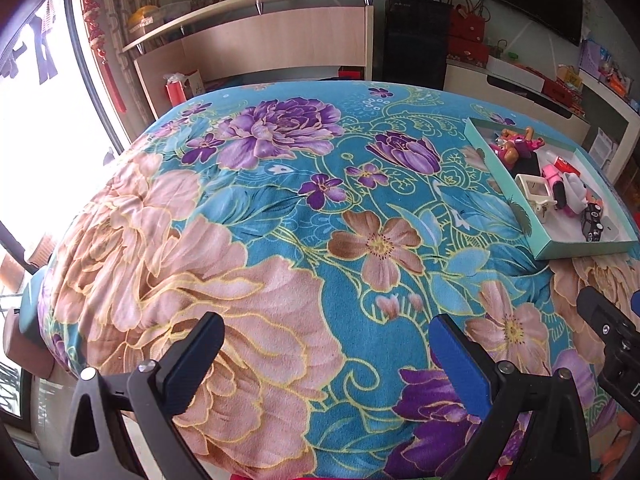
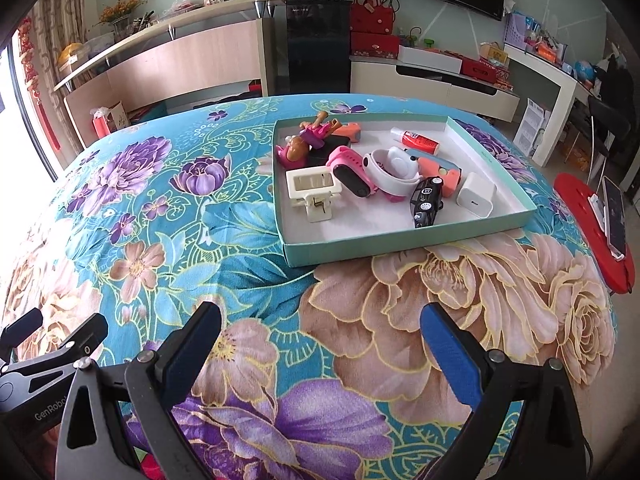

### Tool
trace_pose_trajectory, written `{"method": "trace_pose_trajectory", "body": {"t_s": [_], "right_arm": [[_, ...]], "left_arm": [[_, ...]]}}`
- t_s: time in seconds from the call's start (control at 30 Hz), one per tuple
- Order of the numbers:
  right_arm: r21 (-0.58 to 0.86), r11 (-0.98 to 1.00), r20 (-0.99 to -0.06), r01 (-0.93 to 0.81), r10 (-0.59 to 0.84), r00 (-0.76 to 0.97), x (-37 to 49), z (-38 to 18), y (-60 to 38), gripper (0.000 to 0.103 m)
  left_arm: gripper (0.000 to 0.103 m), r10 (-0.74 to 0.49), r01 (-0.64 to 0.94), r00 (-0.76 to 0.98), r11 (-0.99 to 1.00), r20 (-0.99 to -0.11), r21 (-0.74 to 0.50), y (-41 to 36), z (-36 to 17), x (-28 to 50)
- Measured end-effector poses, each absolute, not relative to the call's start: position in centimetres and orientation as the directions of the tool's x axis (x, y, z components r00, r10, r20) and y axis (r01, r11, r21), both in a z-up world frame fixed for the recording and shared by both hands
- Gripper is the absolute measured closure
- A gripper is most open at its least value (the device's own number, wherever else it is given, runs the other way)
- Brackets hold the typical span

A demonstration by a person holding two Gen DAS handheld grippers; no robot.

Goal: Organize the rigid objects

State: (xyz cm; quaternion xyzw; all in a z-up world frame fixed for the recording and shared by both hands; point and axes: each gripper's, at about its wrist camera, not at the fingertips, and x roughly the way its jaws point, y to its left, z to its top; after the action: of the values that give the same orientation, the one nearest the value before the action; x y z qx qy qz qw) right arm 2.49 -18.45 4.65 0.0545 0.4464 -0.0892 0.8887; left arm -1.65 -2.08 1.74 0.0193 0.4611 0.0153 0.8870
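A shallow teal box [image 2: 400, 242] sits on the flowered cloth and holds several small things: a cream clip frame [image 2: 314, 188], a pink watch [image 2: 352, 178], a black toy car [image 2: 428, 200], a white charger cube [image 2: 476, 194], a red-and-white tube [image 2: 418, 140] and a pink toy figure [image 2: 304, 142]. The box also shows at the right of the left wrist view [image 1: 580, 248]. My right gripper [image 2: 320, 340] is open and empty, near the table's front edge, short of the box. My left gripper [image 1: 326, 348] is open and empty over bare cloth, left of the box.
The table wears a teal flowered cloth [image 1: 280, 200]. A red stool [image 2: 592, 232] with a phone [image 2: 614, 212] on it stands at the right. A wooden counter [image 2: 160, 60] and a black cabinet [image 2: 316, 52] stand behind the table.
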Motion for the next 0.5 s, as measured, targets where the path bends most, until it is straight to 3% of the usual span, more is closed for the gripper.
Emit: {"method": "trace_pose_trajectory", "body": {"t_s": [0.5], "right_arm": [[-0.03, 0.981, -0.785, 0.193, -0.142, 0.603, 0.9, 6.1, -17.8, 0.003]], "left_arm": [[0.0, 0.046, -0.015, 0.582, 0.999, -0.812, 0.046, -1.5, 2.3, -3.5]]}}
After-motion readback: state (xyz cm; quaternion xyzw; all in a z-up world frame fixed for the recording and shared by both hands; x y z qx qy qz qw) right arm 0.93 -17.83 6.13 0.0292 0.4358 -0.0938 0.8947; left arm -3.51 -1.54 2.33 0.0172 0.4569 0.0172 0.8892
